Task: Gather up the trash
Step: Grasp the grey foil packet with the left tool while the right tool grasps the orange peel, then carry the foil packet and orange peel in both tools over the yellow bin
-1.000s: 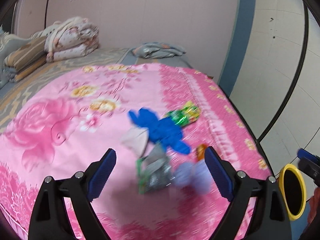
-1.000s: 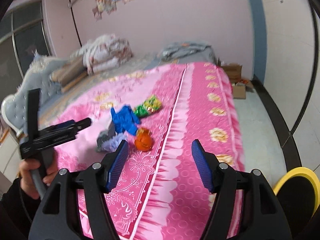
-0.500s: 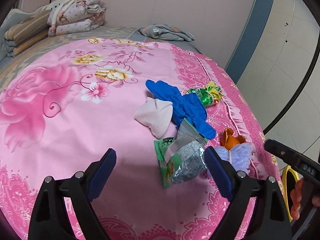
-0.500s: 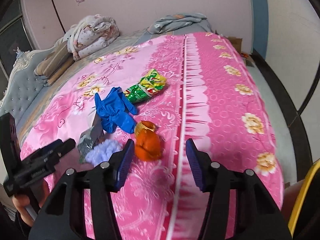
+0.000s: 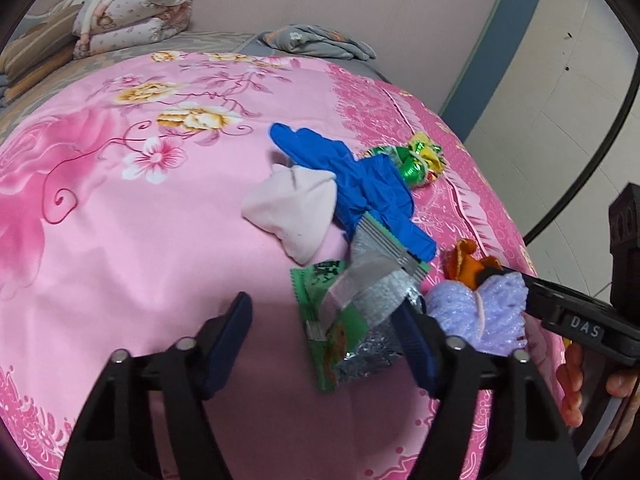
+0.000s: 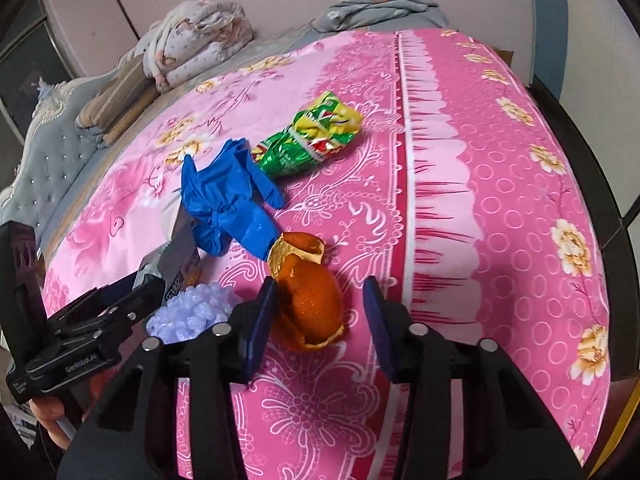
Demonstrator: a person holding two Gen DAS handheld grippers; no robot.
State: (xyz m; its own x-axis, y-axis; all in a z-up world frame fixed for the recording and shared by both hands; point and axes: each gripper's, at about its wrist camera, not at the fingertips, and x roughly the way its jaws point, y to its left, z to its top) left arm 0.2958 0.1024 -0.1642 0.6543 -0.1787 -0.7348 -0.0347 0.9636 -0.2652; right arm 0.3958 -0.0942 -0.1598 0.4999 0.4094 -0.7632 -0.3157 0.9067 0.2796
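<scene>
A small heap of trash lies near the edge of a bed covered by a pink floral bedspread (image 5: pixel 120 240).

The left gripper (image 5: pixel 324 332) hangs low over the near end of the heap. Its blue-padded fingers (image 5: pixel 230 332) have just been closing and now stand about half apart. The right pad sits against the edge of a crumpled green and silver snack wrapper (image 5: pixel 352 320), while the left pad is clear of it over bare bedspread, so nothing is gripped.

The right gripper (image 6: pixel 320 320) comes in from the bed's edge, and its fingers (image 6: pixel 260 320) have just been closing too. They straddle the orange peel (image 6: pixel 308 300), which rests on the bedspread between them. The left pad looks very close to the peel or touching it; a gap shows at the right pad, so the peel is not clamped.

Just beside the peel, between the two grippers, sits a lilac bubbly plastic wad (image 5: pixel 480 312). Beyond the wrapper lie a blue rubber glove (image 6: pixel 228 200), partly over a pale pink cloth (image 5: pixel 296 208), and further on a tied green and yellow snack bag (image 6: pixel 312 136).

At the far end of the bed are a folded floral quilt (image 5: pixel 132 8) and a grey crumpled cloth (image 5: pixel 316 40).
</scene>
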